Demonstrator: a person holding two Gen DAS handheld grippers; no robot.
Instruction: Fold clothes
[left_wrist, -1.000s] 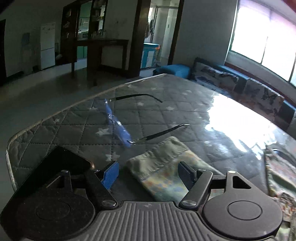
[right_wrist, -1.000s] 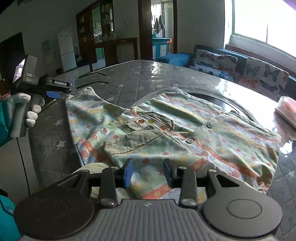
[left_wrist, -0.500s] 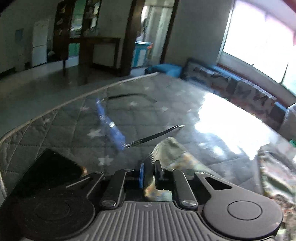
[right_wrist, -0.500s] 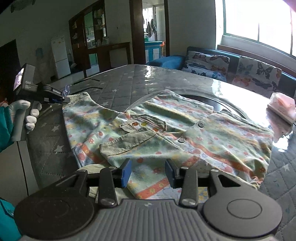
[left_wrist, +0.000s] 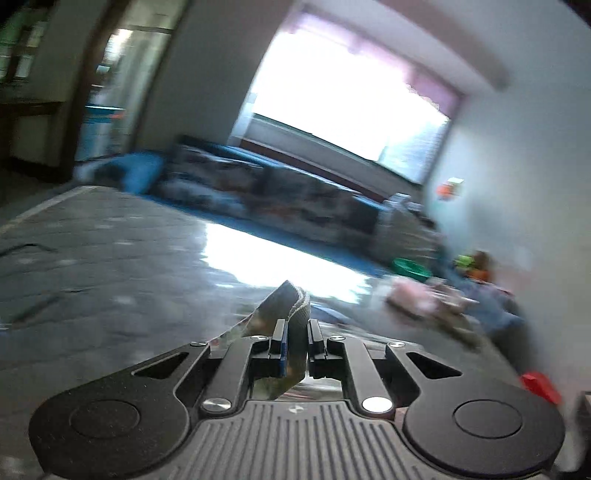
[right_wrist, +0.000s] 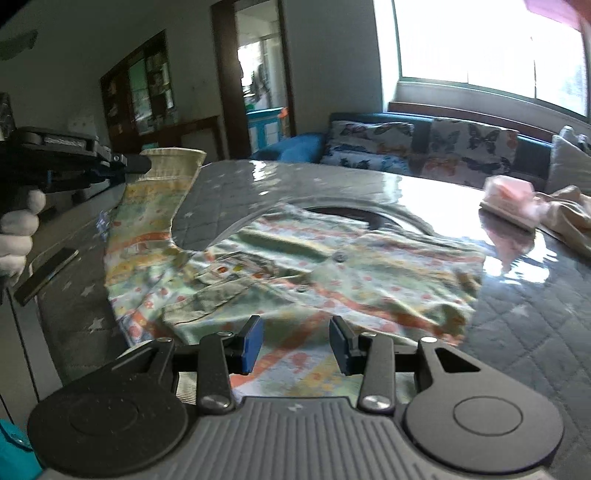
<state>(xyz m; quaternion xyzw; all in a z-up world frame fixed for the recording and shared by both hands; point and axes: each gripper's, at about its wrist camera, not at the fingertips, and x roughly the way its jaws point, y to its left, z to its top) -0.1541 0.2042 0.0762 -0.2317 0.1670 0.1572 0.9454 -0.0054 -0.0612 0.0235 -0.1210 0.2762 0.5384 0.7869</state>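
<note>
A pastel floral child's shirt (right_wrist: 332, 273) lies spread on the grey quilted table (right_wrist: 258, 192). My left gripper (right_wrist: 138, 164), held by a white-gloved hand (right_wrist: 18, 229), is shut on the cuff of the shirt's sleeve (right_wrist: 162, 192) and holds it up off the table at the left. In the blurred left wrist view the cuff (left_wrist: 288, 299) sticks up between the pads of the left gripper (left_wrist: 295, 325). My right gripper (right_wrist: 295, 332) stands open just over the shirt's near edge, with cloth below it and none pinched between its pads.
A pink packet (right_wrist: 509, 199) and a beige cloth (right_wrist: 569, 210) lie at the table's far right. A dark flat slab (right_wrist: 48, 269) rests near the left edge. A blue sofa with butterfly cushions (right_wrist: 443, 144) stands behind the table under the window.
The left gripper closed on the sleeve cuff, then lifted it and swung to the right. The right gripper shifted slightly along the shirt's near edge and stayed open.
</note>
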